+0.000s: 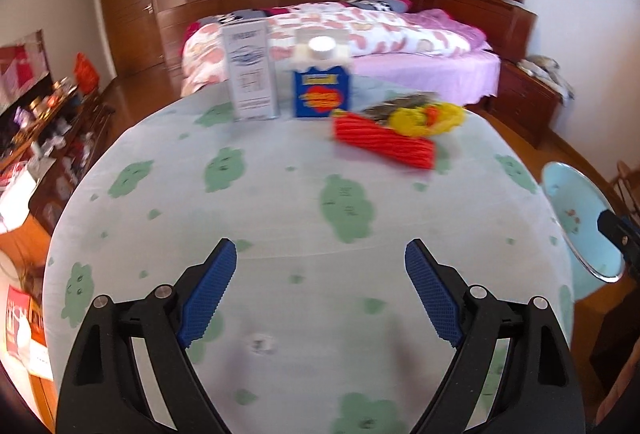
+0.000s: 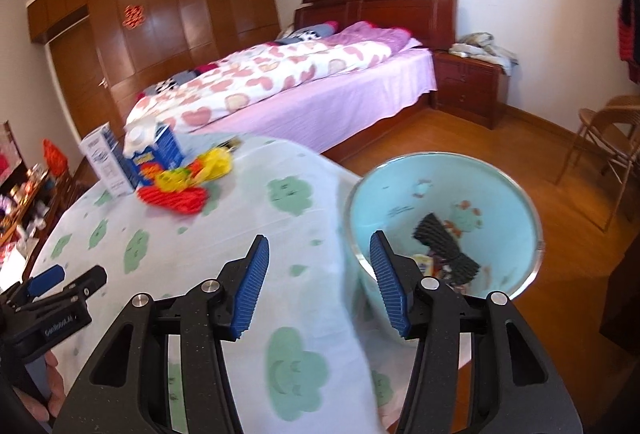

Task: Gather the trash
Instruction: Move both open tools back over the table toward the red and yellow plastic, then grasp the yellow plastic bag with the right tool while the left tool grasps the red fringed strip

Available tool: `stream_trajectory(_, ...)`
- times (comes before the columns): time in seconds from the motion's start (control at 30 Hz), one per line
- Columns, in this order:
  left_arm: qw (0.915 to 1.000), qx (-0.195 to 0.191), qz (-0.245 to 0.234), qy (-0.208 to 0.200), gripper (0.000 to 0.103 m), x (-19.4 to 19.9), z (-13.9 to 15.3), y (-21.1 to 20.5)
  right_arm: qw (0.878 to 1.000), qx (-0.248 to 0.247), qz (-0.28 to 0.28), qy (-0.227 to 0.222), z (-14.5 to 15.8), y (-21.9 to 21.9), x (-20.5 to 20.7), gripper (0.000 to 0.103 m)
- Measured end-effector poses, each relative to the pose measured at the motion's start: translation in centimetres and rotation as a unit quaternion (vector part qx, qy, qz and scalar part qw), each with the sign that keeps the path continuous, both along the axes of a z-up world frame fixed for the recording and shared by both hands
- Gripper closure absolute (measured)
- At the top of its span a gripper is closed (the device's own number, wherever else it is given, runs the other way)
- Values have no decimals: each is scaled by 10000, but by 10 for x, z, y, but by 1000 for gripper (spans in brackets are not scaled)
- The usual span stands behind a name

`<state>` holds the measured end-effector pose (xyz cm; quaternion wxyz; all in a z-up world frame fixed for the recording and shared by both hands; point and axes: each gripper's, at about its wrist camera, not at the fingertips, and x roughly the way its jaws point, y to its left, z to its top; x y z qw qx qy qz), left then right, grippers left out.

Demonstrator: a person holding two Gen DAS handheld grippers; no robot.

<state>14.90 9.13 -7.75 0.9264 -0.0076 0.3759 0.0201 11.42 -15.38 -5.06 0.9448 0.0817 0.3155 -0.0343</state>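
Observation:
On the table with the green-cloud cloth [image 1: 280, 194] lie a red ribbed wrapper [image 1: 384, 142], a yellow wrapper [image 1: 424, 118], a blue carton with a white cap [image 1: 320, 86] and a white box [image 1: 250, 70], all at the far side. My left gripper [image 1: 320, 262] is open and empty, well short of them. My right gripper [image 2: 318, 254] is open and empty at the table's right edge, beside the light-blue bin [image 2: 516, 194]. The bin holds a black ribbed piece [image 2: 444, 242] and other scraps. The red wrapper [image 2: 176, 200] also shows in the right wrist view.
The bin [image 1: 576, 218] stands on the wooden floor right of the table. A bed with a heart-pattern quilt [image 2: 280, 82] is behind. A cluttered shelf [image 1: 44, 138] is at the left, a wicker chair [image 2: 608, 142] at the right. The left gripper [image 2: 48, 298] shows at the right view's left edge.

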Motion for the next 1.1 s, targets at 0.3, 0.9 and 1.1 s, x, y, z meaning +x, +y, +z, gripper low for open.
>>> stream_trajectory(0.3,9990,27,434,-38,19,9,1,43,9992,85,323,207,-8,42,40,56)
stream_trajectory(0.9,9978,-39,628,204,19,49,-16,93,9877,1274,179,893,-17,81,191,53)
stream_trajectory(1.1,9980,-66,587,221,19,59,-16,96,9829,1511,386,976,-27,80,201,70)
